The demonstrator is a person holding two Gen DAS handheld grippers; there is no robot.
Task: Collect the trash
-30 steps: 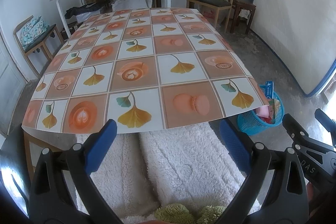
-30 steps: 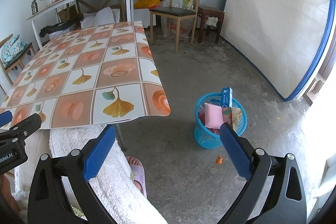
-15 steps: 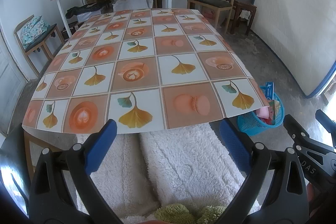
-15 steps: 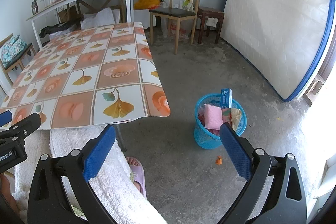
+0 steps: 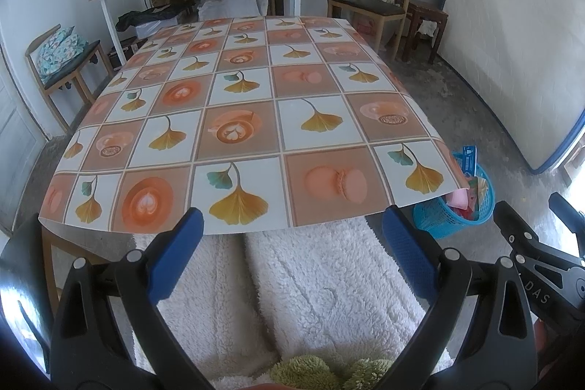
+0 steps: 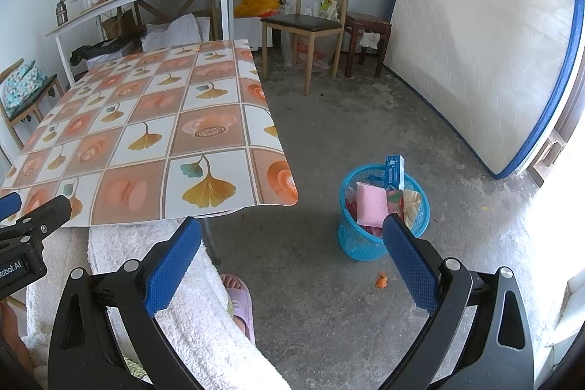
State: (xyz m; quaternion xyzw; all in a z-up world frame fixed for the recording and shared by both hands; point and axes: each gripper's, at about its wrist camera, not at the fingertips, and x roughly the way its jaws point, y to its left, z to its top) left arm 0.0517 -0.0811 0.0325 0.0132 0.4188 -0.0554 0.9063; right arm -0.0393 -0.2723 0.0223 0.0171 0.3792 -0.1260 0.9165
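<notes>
Orange scrap (image 6: 381,280) on the concrete floor beside the blue basket (image 6: 360,240) looks light, crushable; pinch its middle. Both grippers (image 5: 289,243) (image 6: 290,253) gape empty.

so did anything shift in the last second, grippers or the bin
Nothing visibly changed. The left gripper and right gripper stay open and empty, the blue plastic mesh bin keeps its trash, and the small orange scrap remains on the concrete floor beside it.
</notes>
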